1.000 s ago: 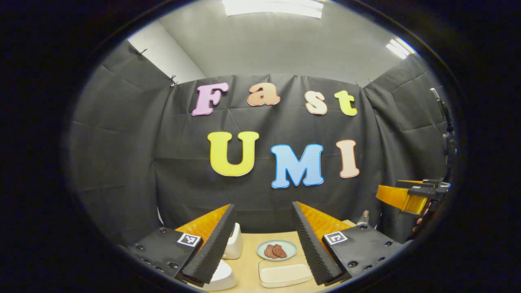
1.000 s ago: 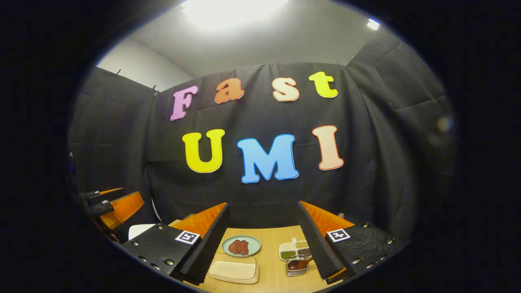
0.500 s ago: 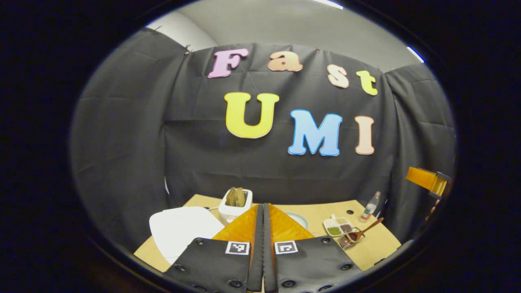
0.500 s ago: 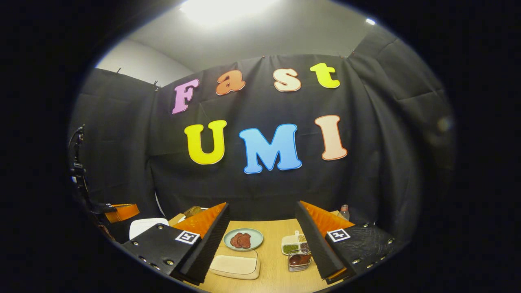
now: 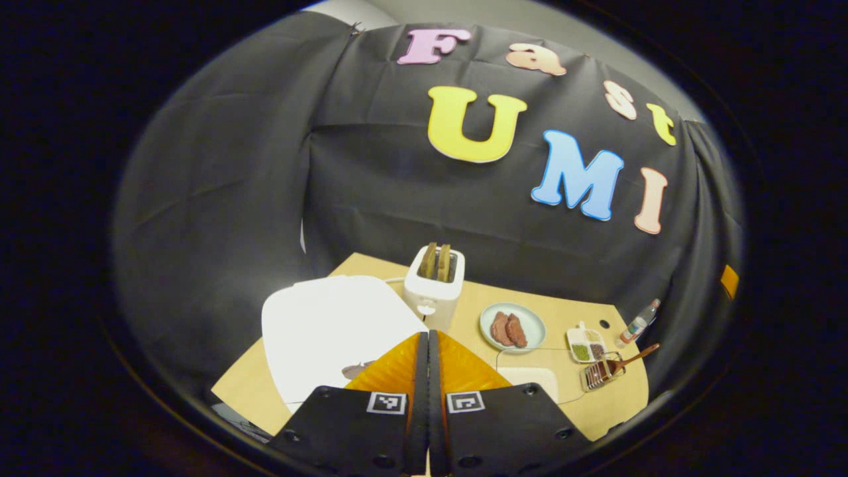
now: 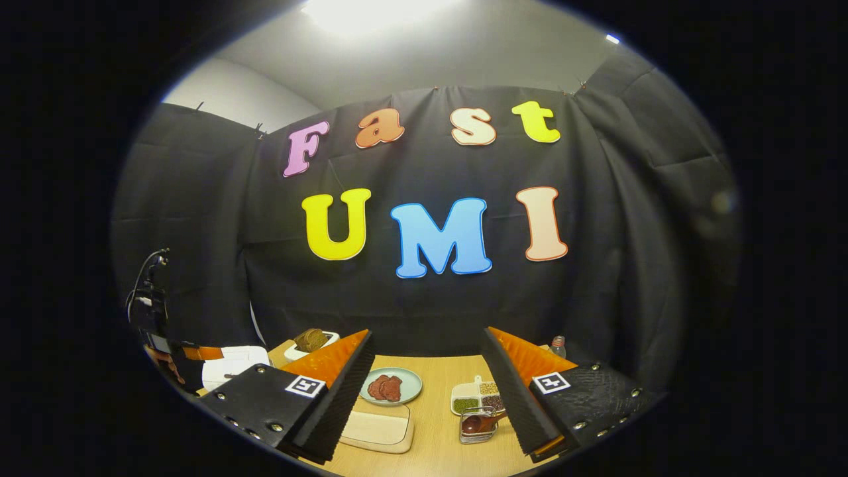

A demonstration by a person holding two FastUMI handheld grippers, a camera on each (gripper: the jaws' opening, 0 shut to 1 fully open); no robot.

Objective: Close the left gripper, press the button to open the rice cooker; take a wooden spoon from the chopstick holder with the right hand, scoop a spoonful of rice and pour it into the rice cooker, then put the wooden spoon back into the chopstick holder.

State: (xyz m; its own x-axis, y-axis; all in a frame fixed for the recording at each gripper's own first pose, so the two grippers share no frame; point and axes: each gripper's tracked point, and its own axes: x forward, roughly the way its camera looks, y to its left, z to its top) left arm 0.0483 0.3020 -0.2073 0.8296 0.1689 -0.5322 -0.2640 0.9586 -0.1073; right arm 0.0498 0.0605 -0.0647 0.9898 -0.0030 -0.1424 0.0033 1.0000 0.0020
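Note:
In the left gripper view my left gripper (image 5: 427,336) is shut with nothing between its fingers, hanging above the near right edge of the white rice cooker (image 5: 331,328), whose lid is down. The clear chopstick holder (image 5: 598,374) stands at the table's right with the wooden spoon (image 5: 637,358) leaning out of it. A divided dish of grains (image 5: 586,346) sits just behind it. In the right gripper view my right gripper (image 6: 427,334) is open and empty, high above the table's near side. Below it stand the holder with the spoon (image 6: 478,424) and the grain dish (image 6: 477,396). The rice cooker (image 6: 228,361) lies far left.
A white toaster (image 5: 434,285) with bread stands behind the cooker. A pale green plate of meat (image 5: 512,328), a white board (image 5: 530,379) and a small bottle (image 5: 637,324) share the wooden table (image 5: 371,265). Black cloth walls close in the back and sides.
The left gripper shut, then tilted down and moved over the rice cooker, bringing the whole table into its view. The right gripper stayed open and hardly moved.

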